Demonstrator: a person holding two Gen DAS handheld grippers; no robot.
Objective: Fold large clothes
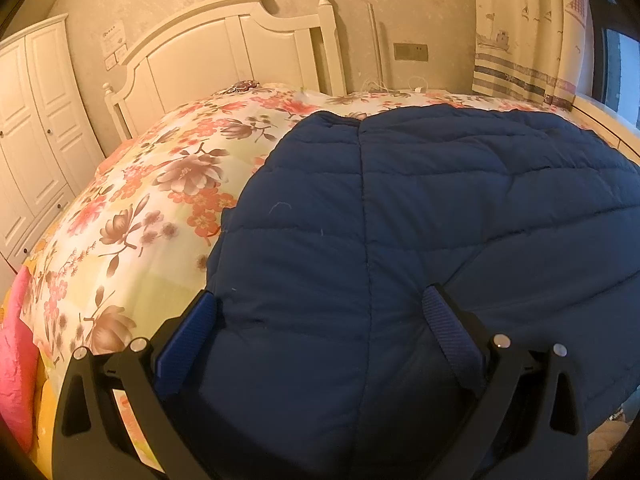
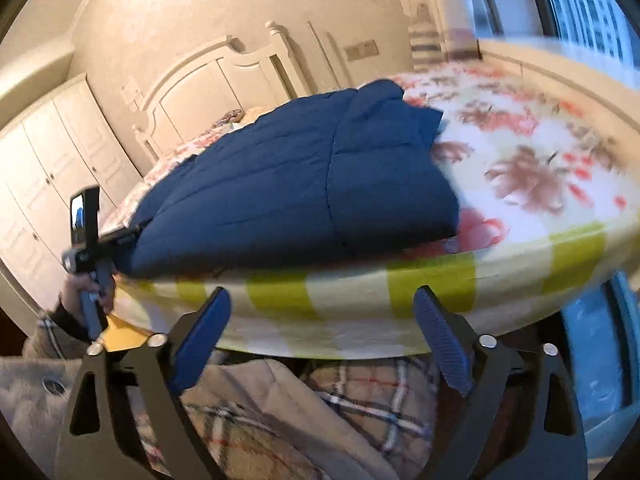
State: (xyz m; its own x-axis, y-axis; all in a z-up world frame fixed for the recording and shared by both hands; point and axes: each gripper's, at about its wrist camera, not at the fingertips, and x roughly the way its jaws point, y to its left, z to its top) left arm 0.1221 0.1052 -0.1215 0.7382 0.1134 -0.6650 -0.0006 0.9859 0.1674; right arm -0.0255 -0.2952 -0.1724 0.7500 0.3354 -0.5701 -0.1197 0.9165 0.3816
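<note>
A large navy quilted jacket (image 1: 400, 200) lies spread on the floral bed cover (image 1: 160, 184). My left gripper (image 1: 320, 312) rests at the jacket's near edge with its jaws wide. The left pad sits beside the jacket's side edge and the right pad lies on top of the fabric. In the right wrist view the jacket (image 2: 300, 184) lies folded along a middle seam, and the left gripper (image 2: 132, 236), held by a hand, is at its near left corner. My right gripper (image 2: 323, 296) hangs open and empty in front of the bed's striped side (image 2: 432, 280), off the jacket.
A white headboard (image 1: 224, 52) and wall close the far end of the bed. White wardrobes (image 1: 36, 120) stand at the left, with a pink cushion (image 1: 16, 352) by the bed's near left corner. Curtains (image 1: 528, 28) and a window (image 2: 580, 8) are on the right. Plaid fabric (image 2: 360, 400) lies below my right gripper.
</note>
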